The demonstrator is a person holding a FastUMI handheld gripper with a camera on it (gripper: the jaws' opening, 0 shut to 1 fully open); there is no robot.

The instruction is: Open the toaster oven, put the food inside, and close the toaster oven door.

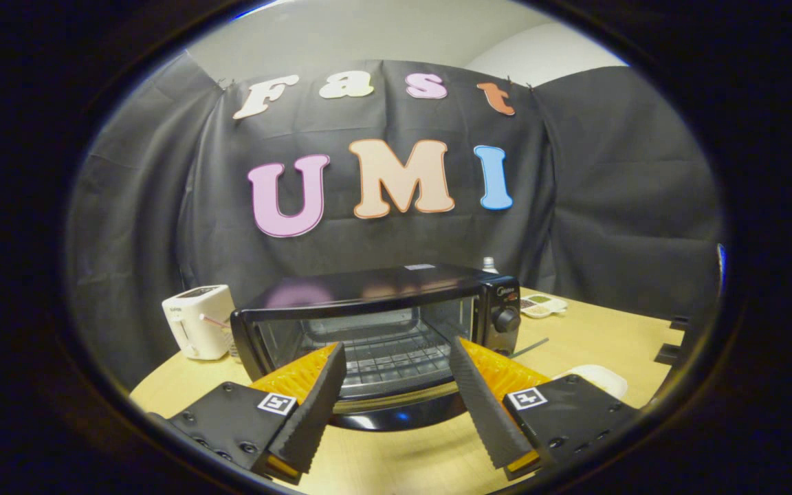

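A black toaster oven point(382, 292) stands on the wooden table point(595, 337) just ahead of me. Its glass door point(396, 385) looks folded down toward me, with the wire rack point(386, 344) visible inside. The door's handle edge point(399, 412) lies between my fingers. My gripper point(396, 347) is open, and its two fingers reach up on either side of the door without touching it. A white dish point(599, 377) peeks out behind the right finger; what it holds is hidden. The oven's control knob point(504, 320) sits on its right side.
A white pop-up toaster point(196, 322) stands left of the oven. A small tray of bowls point(542, 306) sits at the back right, with a bottle cap point(489, 262) behind the oven. A dark frame point(674, 337) stands at the table's right edge.
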